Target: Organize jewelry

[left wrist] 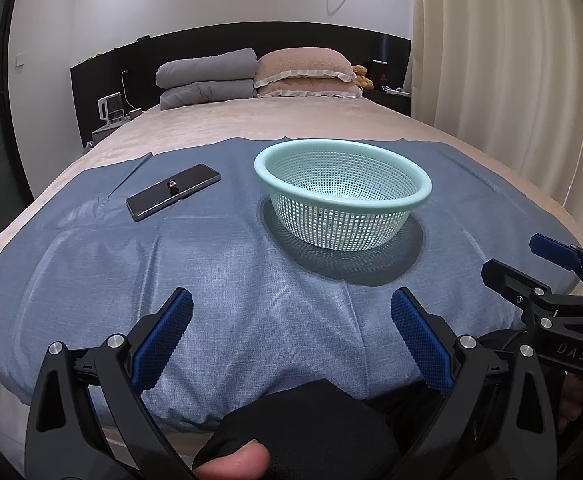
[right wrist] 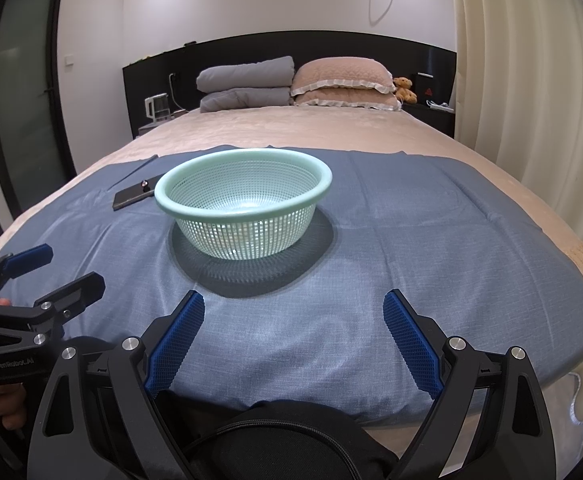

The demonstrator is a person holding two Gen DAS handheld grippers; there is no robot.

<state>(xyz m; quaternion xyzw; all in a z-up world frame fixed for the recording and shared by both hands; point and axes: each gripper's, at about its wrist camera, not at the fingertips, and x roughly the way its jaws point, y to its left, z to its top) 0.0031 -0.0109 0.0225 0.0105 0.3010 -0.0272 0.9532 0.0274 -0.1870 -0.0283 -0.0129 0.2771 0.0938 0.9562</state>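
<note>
A small ring rests on a black phone lying on the blue cloth, left of a pale green mesh basket. In the right wrist view the ring and phone sit behind the basket, whose rim hides part of the phone. My left gripper is open and empty, held above the near cloth. My right gripper is open and empty, near the basket's front; it also shows in the left wrist view. The left gripper shows in the right wrist view.
The cloth covers the foot of a beige bed. Pillows and a folded grey quilt lie at the headboard. A kettle stands on the left nightstand. Curtains hang on the right.
</note>
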